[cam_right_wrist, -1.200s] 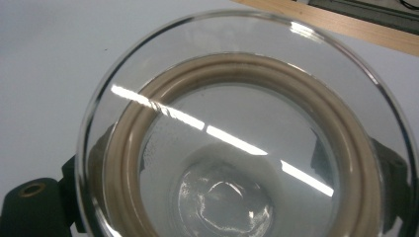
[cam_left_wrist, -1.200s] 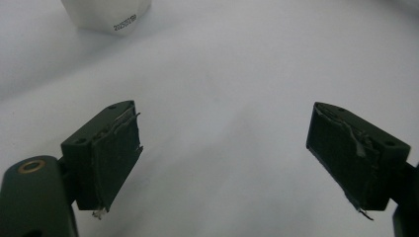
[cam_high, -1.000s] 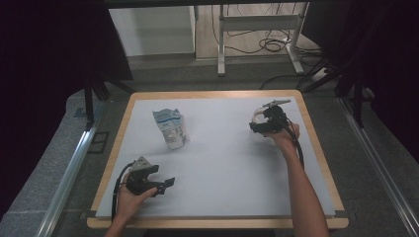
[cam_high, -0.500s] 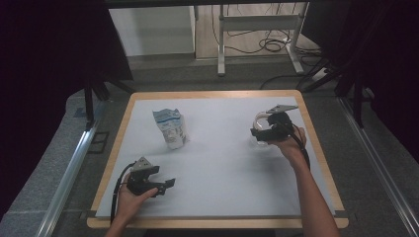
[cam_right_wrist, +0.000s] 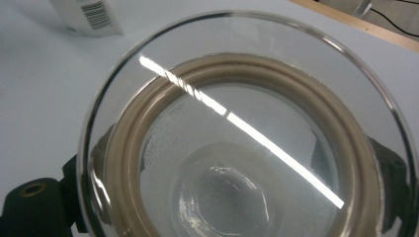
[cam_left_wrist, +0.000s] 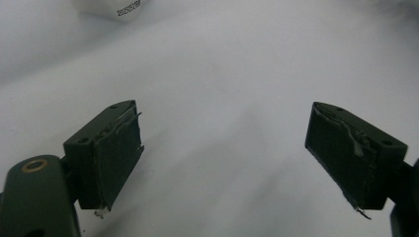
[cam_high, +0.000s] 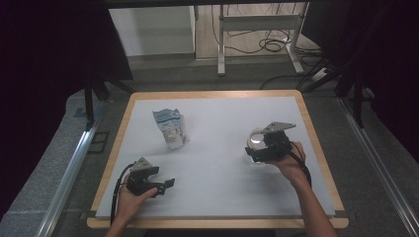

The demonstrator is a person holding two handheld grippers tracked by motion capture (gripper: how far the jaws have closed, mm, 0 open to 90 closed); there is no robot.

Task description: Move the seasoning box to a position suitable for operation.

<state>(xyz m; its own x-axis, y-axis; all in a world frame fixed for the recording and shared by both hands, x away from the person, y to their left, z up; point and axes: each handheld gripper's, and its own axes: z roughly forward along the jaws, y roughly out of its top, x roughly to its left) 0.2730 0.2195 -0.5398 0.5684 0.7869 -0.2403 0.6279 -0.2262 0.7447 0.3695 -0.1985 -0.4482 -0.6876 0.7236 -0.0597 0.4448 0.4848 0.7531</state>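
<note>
A round glass lid (cam_right_wrist: 237, 148) with a beige sealing ring sits between the jaws of my right gripper (cam_high: 257, 151), which is shut on it just above the white table top at the right. In the high view the glass lid (cam_high: 255, 139) shows as a pale disc ahead of the hand. My left gripper (cam_high: 168, 184) rests low at the front left, open, with nothing between its fingers (cam_left_wrist: 116, 148). A crumpled white and blue carton (cam_high: 170, 127) stands at the left of centre, behind the left gripper.
The white sheet lies on a wooden-edged table (cam_high: 212, 223). The carton's base (cam_left_wrist: 111, 7) shows far ahead of the left jaws, and its barcode side (cam_right_wrist: 86, 17) beyond the lid. Metal rails and cables lie on the floor around the table.
My right gripper has carried the glass lid nearer to the person, away from the table's far right edge. The left gripper and the carton have stayed put.
</note>
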